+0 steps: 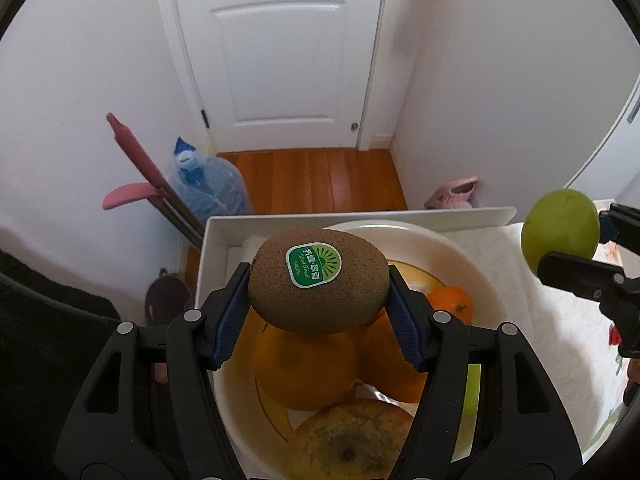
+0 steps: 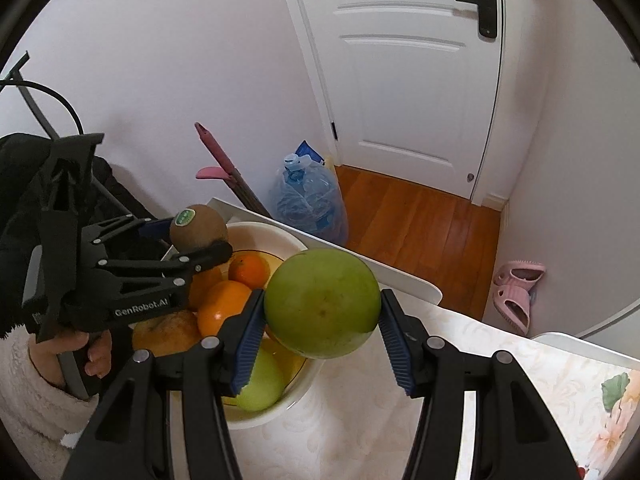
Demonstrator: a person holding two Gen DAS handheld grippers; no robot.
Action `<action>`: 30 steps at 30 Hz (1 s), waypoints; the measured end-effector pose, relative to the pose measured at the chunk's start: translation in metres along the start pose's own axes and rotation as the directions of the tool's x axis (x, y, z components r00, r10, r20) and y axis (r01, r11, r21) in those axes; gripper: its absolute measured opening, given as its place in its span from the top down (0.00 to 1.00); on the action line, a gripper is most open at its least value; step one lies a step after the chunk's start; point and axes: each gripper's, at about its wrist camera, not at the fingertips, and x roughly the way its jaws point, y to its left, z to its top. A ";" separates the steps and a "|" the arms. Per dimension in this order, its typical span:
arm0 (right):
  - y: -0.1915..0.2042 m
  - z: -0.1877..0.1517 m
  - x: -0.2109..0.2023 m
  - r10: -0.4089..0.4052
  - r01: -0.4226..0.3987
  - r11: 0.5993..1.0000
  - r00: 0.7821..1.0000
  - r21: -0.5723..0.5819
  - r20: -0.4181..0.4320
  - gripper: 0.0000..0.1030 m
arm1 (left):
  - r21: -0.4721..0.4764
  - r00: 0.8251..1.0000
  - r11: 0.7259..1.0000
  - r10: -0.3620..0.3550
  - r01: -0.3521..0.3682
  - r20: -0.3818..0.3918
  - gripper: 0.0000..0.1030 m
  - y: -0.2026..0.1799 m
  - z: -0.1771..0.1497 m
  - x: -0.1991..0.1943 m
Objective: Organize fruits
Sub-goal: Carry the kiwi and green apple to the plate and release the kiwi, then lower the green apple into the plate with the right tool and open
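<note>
White walls and a white panelled door [image 1: 276,48] closed off the narrow corner ahead of you, with orange wooden floorboards [image 1: 320,180] running up to the threshold. Against the wall stood a blue water jug [image 2: 310,204] and a pink-handled mop [image 1: 140,164], and a pair of pink slippers [image 2: 516,288] lay near the other wall. Your table [image 2: 360,420] wore a pale patterned cloth and was edged by a white raised rim [image 1: 360,216]. On it sat a cream bowl [image 1: 472,264] holding oranges [image 1: 306,368], a small tangerine [image 1: 450,302] and a green fruit [image 2: 260,384]. Your left gripper [image 1: 320,300] clamped a brown kiwi [image 1: 318,280] with a green sticker directly above the bowl. Your right gripper [image 2: 320,326] gripped a green apple [image 2: 322,304] just beside it, over the bowl's near rim.
</note>
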 end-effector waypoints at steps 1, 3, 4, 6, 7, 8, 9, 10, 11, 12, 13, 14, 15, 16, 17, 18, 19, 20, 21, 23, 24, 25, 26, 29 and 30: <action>-0.001 0.001 0.002 -0.001 0.001 1.000 1.000 0.002 -0.002 0.50 | 0.001 1.000 1.000 -0.001 0.001 -0.006 0.33 0.000 0.000 0.002; -0.001 0.002 0.005 -0.001 0.001 1.000 1.000 0.004 -0.007 0.50 | -0.003 1.000 1.000 -0.007 0.007 -0.015 0.33 0.001 0.000 0.005; -0.001 0.002 0.006 0.000 0.001 1.000 1.000 0.004 -0.009 0.50 | -0.007 1.000 1.000 -0.010 0.010 -0.017 0.33 0.001 -0.001 0.006; -0.001 0.003 0.007 0.001 -0.001 1.000 1.000 0.003 -0.012 0.50 | -0.012 1.000 1.000 -0.018 0.018 -0.018 0.32 0.003 -0.003 0.007; 0.000 0.002 0.006 0.001 -0.001 1.000 1.000 0.002 -0.012 0.50 | -0.012 1.000 1.000 -0.020 0.020 -0.017 0.31 0.004 -0.003 0.008; 0.000 0.003 0.007 0.002 -0.002 1.000 1.000 0.003 -0.014 0.50 | -0.011 1.000 1.000 -0.023 0.023 -0.015 0.30 0.004 -0.004 0.007; 0.000 0.003 0.008 0.003 -0.003 1.000 1.000 0.003 -0.014 0.50 | -0.009 1.000 1.000 -0.028 0.028 -0.010 0.28 0.005 -0.005 0.006; 0.001 0.004 0.008 0.004 -0.004 1.000 1.000 0.003 -0.015 0.50 | -0.007 1.000 1.000 -0.031 0.030 -0.005 0.23 0.004 -0.005 0.004; 0.001 0.005 0.009 0.006 -0.006 1.000 1.000 0.002 -0.016 0.50 | -0.005 0.999 0.999 -0.032 0.032 0.004 0.16 0.004 -0.005 0.002; 0.001 0.005 0.010 0.006 -0.006 1.000 1.000 0.002 -0.016 0.50 | -0.004 0.999 0.999 -0.034 0.034 0.014 0.12 0.004 -0.005 -0.002; 0.001 0.006 0.010 0.007 -0.007 1.000 1.000 0.001 -0.016 0.50 | -0.005 0.999 0.999 -0.037 0.037 0.023 0.07 0.003 -0.005 -0.005; 0.002 0.006 0.010 0.009 -0.009 1.000 1.000 0.000 -0.017 0.50 | -0.007 0.999 0.999 -0.040 0.040 0.031 0.07 0.004 -0.005 -0.008; 0.002 0.007 0.011 0.010 -0.010 1.000 1.000 0.000 -0.017 0.50 | -0.008 0.999 0.999 -0.042 0.042 0.033 0.07 0.005 -0.005 -0.011; 0.003 0.008 0.011 0.010 -0.010 1.000 1.000 -0.001 -0.016 0.50 | -0.010 0.999 0.999 -0.042 0.042 0.033 0.07 0.005 -0.006 -0.013; 0.003 0.009 0.011 0.012 -0.012 1.000 1.000 -0.002 -0.017 0.50 | -0.013 0.999 0.999 -0.040 0.041 0.034 0.07 0.006 -0.007 -0.015; 0.005 0.010 0.010 0.013 -0.013 1.000 1.000 -0.004 -0.016 0.50 | -0.017 0.999 0.999 -0.039 0.040 0.034 0.07 0.007 -0.008 -0.018; 0.006 0.010 0.010 0.015 -0.015 1.000 1.000 -0.007 -0.016 0.50 | -0.020 0.999 0.999 -0.037 0.038 0.034 0.07 0.008 -0.010 -0.021; 0.007 0.012 0.010 0.015 -0.015 1.000 1.000 -0.009 -0.016 0.50 | -0.025 0.999 0.999 -0.035 0.036 0.035 0.07 0.009 -0.012 -0.024; 0.008 0.013 0.010 0.016 -0.016 1.000 1.000 -0.013 -0.016 0.50 | -0.029 0.999 0.999 -0.034 0.035 0.036 0.07 0.011 -0.014 -0.028; 0.010 0.015 0.010 0.017 -0.018 1.000 1.000 -0.023 -0.017 0.50 | -0.035 0.999 0.999 -0.027 0.028 0.038 0.07 0.013 -0.018 -0.034; 0.012 0.016 0.010 0.018 -0.019 0.999 1.000 -0.028 -0.019 0.50 | -0.039 0.999 0.999 -0.026 0.028 0.040 0.07 0.014 -0.021 -0.038; 0.013 0.017 0.011 0.018 -0.019 0.999 1.000 -0.032 -0.021 0.50 | -0.041 0.999 0.999 -0.026 0.028 0.041 0.07 0.014 -0.022 -0.041; 0.014 0.018 0.012 0.019 -0.020 0.999 1.000 -0.037 -0.023 0.50 | -0.042 0.999 0.999 -0.024 0.026 0.044 0.07 0.015 -0.024 -0.044; 0.016 0.021 0.015 0.034 -0.035 0.999 0.999 -0.041 -0.031 0.50 | -0.040 0.999 0.999 -0.018 0.020 0.048 0.06 0.017 -0.031 -0.054; 0.017 0.021 0.017 0.039 -0.040 0.998 0.999 -0.044 -0.036 0.50 | -0.040 0.999 0.999 -0.017 0.019 0.048 0.05 0.017 -0.033 -0.056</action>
